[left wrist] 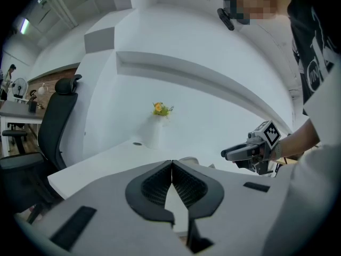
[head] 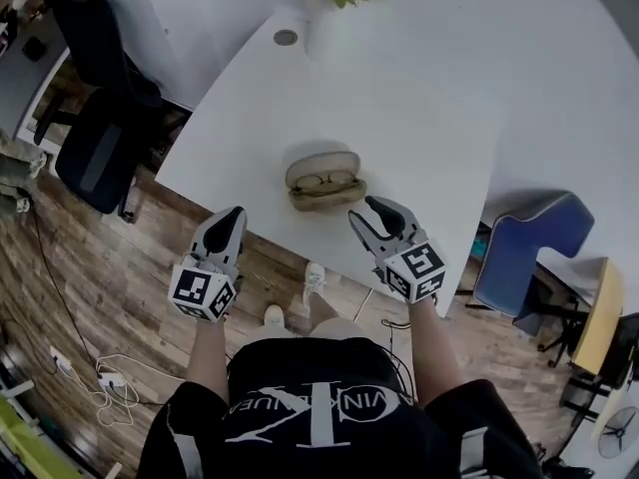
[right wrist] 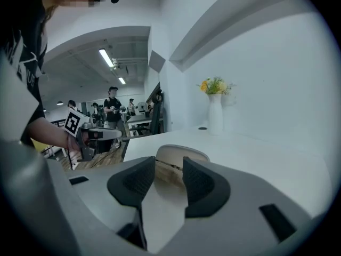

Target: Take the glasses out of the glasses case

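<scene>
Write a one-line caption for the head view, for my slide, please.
Left gripper and right gripper face the open glasses case on the white table, glasses inside.

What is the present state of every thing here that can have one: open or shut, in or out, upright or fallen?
glasses case: open, lying on the table.
glasses: inside the open case, not yet taken out.
left gripper: jaws together, holding nothing.
right gripper: jaws apart, nothing between them, pointed at the case.
vase with flowers: upright, at the table's far end.
</scene>
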